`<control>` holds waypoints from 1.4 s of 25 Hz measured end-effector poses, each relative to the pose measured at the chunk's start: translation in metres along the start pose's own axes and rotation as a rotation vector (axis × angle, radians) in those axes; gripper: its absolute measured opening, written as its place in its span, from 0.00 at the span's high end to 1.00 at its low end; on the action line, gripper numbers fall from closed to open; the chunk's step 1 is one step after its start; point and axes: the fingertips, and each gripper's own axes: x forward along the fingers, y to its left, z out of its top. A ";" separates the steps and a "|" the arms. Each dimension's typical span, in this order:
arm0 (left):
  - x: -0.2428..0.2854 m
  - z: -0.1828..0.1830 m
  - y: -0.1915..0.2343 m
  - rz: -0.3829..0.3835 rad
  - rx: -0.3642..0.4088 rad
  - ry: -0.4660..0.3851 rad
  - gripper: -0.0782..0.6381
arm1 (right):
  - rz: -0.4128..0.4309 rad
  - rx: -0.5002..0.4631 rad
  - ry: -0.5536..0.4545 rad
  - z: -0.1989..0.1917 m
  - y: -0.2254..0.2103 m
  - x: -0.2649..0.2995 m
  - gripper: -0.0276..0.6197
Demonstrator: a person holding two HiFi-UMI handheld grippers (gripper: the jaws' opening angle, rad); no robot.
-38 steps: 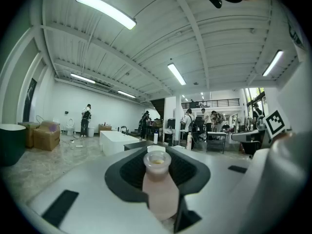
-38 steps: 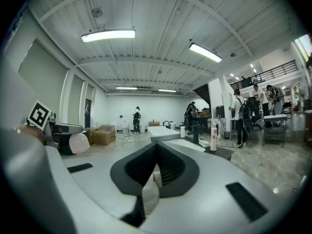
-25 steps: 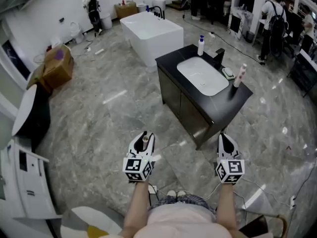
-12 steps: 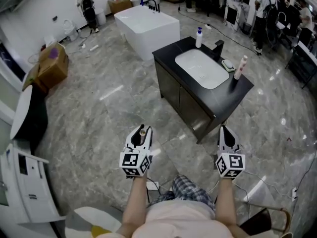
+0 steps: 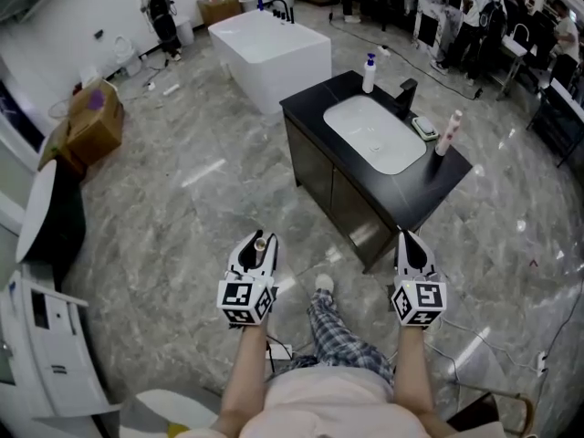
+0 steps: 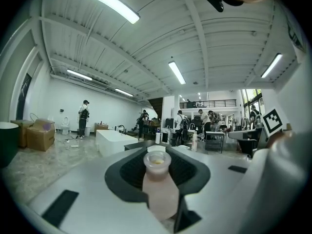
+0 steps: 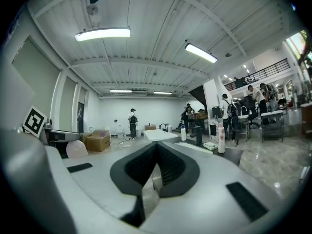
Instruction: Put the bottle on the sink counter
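Left gripper (image 5: 258,245): pinching the bottle (image 6: 158,183); dark pads press on both sides of its body, jaws part-way apart.
Right gripper (image 5: 412,245): pads pressed together at the tips, nothing between them.
Bottle, position: upright in the left gripper, above the floor (image 5: 182,208), well apart from the sink counter (image 5: 427,190); not yet on it.
Head view only: layout from above. Black counter w/ white basin (image 5: 376,133) stands ahead and to the right of both grippers. A bathtub (image 5: 270,49) lies beyond it, a cardboard box (image 5: 92,119) far left. Of the bottle, only the round top shows between the jaws.
Left gripper view only: bottle's side, pale pink, w/ wider rim at top. Top looks yellowish inside; open mouth or cap, unclear at this res.
Right gripper view only: pad contact seen close up. The counter shows side-on, to the right of the jaw line.
On counter: pump dispenser (image 5: 369,73) at far corner, dark tap (image 5: 405,95) behind basin, soap dish (image 5: 422,130) beside tap, tall pink-white tube (image 5: 448,133) at right edge.
Arm pose: both forearms (image 5: 245,372) stretched fwd, roughly parallel, apart. Grippers abt level, marker cubes (image 5: 246,301) facing the head camera.
Body: one leg in checked trousers (image 5: 334,325) stepped fwd between the arms, shoe (image 5: 323,284) on floor.
Background: several people standing at far end of room.
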 end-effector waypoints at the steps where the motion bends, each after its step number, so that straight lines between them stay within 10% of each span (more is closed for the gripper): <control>1: 0.011 0.000 0.004 -0.005 0.002 0.001 0.70 | 0.001 0.003 -0.002 0.000 -0.002 0.012 0.93; 21: 0.394 0.065 0.148 -0.086 0.043 -0.031 0.70 | -0.045 0.094 -0.037 0.032 -0.073 0.419 0.93; 35: 0.565 0.079 0.194 -0.107 0.029 0.001 0.70 | -0.015 0.106 0.008 0.038 -0.107 0.579 0.93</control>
